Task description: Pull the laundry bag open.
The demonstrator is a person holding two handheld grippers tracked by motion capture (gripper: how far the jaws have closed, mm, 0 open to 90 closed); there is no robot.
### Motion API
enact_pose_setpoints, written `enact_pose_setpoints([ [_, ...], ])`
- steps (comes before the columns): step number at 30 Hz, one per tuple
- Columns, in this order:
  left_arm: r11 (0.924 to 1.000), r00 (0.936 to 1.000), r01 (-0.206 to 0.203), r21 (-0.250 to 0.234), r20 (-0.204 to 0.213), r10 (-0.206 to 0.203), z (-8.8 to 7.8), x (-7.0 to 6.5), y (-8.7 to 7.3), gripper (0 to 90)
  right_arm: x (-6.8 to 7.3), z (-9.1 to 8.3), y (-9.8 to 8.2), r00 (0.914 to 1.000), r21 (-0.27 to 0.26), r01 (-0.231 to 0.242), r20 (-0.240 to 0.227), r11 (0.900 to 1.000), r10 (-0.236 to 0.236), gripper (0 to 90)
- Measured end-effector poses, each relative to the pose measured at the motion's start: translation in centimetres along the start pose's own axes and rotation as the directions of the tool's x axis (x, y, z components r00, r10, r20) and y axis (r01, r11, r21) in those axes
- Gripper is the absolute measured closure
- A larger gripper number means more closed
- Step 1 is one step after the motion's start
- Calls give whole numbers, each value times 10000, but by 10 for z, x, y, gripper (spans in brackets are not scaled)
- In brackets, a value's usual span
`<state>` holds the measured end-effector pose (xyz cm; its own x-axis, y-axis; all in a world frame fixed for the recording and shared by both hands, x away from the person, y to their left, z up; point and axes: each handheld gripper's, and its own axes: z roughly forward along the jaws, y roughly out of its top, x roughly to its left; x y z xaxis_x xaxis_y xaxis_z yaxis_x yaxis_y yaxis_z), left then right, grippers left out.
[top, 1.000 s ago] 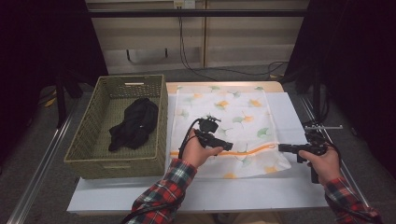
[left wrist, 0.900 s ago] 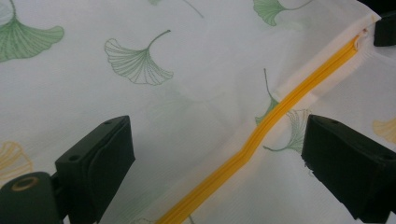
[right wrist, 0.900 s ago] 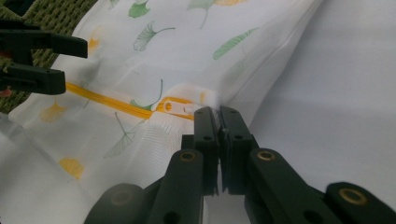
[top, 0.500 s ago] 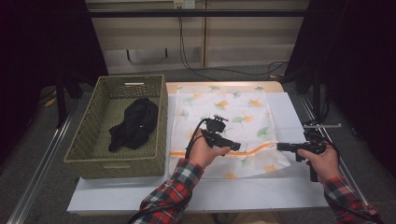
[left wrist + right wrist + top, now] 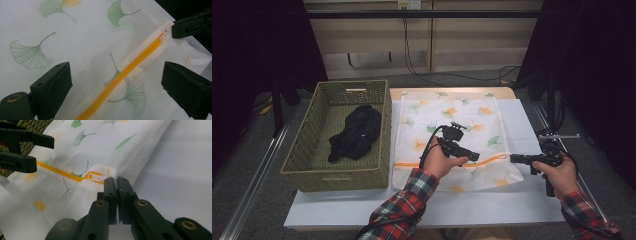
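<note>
White table (image 5: pixel 492 210) on a grey floor, dark curtains around; a leaf-print zip bag (image 5: pixel 447 115) lies centre, a wicker basket (image 5: pixel 302 155) at left. Left gripper (image 5: pixel 473 156) hovers with jaws spread over the orange zipper (image 5: pixel 125 75); right gripper (image 5: pixel 513 158) is pinched on the bag's right edge

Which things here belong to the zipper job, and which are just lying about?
In use:
white leaf-printed mesh laundry bag
its orange zipper
left gripper, open
right gripper, shut on the bag's edge

Lying about:
woven green basket
black garment inside it
</note>
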<state>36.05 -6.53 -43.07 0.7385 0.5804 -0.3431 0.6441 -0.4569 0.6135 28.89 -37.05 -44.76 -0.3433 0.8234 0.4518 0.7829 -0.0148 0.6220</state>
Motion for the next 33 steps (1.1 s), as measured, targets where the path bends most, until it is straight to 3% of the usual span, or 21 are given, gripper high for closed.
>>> enact_pose_setpoints([
  [2,9997,9998,-199,105,85,198,1,-3,2,92,1,0,1,9999,-74,-46,-98,10000,45,869],
  [22,9996,9983,-296,48,506,293,18,-17,20,131,4,3,5,9996,-41,248,-134,9997,-249,868],
  [30,9986,9967,-519,-34,625,520,22,-19,21,238,6,5,6,9995,-48,269,-148,9996,-270,868],
  [32,9992,9973,-231,-311,694,252,25,-22,20,272,6,5,6,9995,-56,271,-141,9996,-272,868],
  [33,9991,9970,-367,-230,678,382,25,-23,20,296,6,4,6,9995,-67,264,-156,9996,-265,868],
])
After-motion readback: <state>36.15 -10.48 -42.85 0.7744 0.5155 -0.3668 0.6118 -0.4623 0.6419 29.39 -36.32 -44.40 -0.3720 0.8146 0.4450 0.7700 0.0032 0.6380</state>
